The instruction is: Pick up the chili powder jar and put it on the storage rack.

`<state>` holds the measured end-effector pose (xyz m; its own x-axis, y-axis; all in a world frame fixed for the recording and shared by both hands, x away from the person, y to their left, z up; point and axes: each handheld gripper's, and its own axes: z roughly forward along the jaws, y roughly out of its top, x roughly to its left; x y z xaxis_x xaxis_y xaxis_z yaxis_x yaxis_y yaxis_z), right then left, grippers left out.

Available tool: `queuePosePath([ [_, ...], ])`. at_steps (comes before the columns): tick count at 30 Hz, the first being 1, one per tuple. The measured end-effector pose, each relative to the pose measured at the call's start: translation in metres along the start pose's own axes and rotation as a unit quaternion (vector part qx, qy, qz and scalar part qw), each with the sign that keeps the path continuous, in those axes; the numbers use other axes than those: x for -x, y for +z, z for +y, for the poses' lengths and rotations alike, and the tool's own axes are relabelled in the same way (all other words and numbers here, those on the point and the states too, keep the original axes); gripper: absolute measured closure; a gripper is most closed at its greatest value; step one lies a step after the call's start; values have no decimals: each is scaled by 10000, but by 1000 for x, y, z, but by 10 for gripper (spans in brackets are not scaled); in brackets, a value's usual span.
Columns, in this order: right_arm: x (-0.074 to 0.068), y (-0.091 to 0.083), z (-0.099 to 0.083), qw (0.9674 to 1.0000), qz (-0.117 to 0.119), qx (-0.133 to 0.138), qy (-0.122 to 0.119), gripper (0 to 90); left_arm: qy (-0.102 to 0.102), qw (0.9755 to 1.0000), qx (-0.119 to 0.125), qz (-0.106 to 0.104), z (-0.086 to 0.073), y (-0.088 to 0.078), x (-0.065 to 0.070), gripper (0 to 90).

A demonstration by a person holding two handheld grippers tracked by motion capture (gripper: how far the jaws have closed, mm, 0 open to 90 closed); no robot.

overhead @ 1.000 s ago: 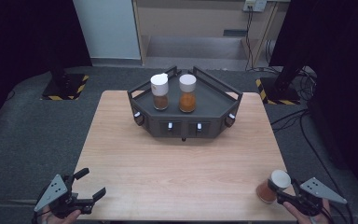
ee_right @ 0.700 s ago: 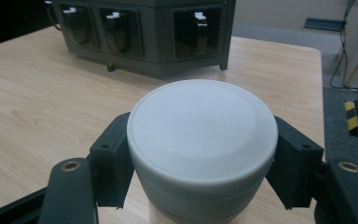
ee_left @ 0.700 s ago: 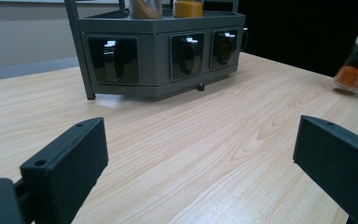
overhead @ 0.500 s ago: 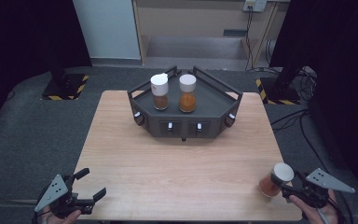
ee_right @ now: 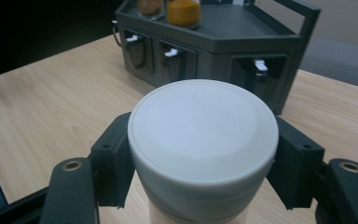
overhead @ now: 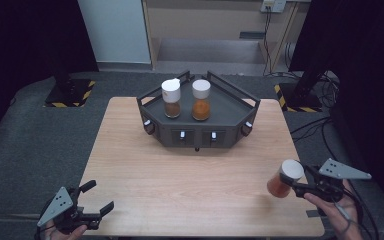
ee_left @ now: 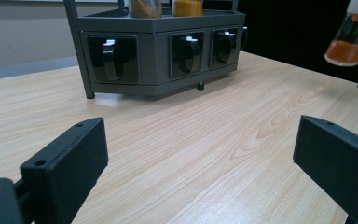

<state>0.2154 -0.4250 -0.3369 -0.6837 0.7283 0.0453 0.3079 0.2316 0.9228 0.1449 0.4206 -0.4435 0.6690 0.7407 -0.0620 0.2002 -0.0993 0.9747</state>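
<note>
From the high view, the right tongs (overhead: pixel 300 186) sit at the counter's (overhead: pixel 190 175) near right corner, clamped on a white-capped jar (overhead: pixel 283 179) of reddish-orange powder. The jar is tilted, its cap toward the tongs and its base out over the counter, clear of the wood. The left tongs (overhead: pixel 97 197) rest at the near left corner, jaws spread wide with nothing between them. At the far middle of the counter stands a dark grey rack (overhead: pixel 198 117) with small drawers along its front; on its top shelf stand two more capped jars, one with brown powder (overhead: pixel 171 98) and one with orange powder (overhead: pixel 201 99), just beside each other.

In the left gripper view, the left tongs (ee_left: pixel 200 163) gape wide over bare wood, holding nothing. The rack (ee_left: pixel 158 51) stands ahead, and the held jar (ee_left: pixel 352 35) hangs in the air at the upper right, tilted.

In the right gripper view, the right tongs (ee_right: pixel 200 158) press against both sides of the jar (ee_right: pixel 203 133) just under its white cap. The rack (ee_right: pixel 214 46) lies beyond, with the two jars on top.
</note>
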Motion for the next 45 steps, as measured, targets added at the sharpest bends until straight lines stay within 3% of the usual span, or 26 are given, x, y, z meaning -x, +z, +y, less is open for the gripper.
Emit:
queuePosePath([
  [15, 9, 41, 81, 9989, 258, -131, -360, 336, 5, 10000, -25, -41, 0, 1, -1, 17],
  [26, 11, 72, 115, 9984, 421, -176, -320, 336, 18, 9999, -67, -103, 1, 3, -3, 16],
  [45, 16, 113, 152, 9992, 303, -52, -239, 336, -6, 10000, -54, -64, 0, 2, -3, 16],
])
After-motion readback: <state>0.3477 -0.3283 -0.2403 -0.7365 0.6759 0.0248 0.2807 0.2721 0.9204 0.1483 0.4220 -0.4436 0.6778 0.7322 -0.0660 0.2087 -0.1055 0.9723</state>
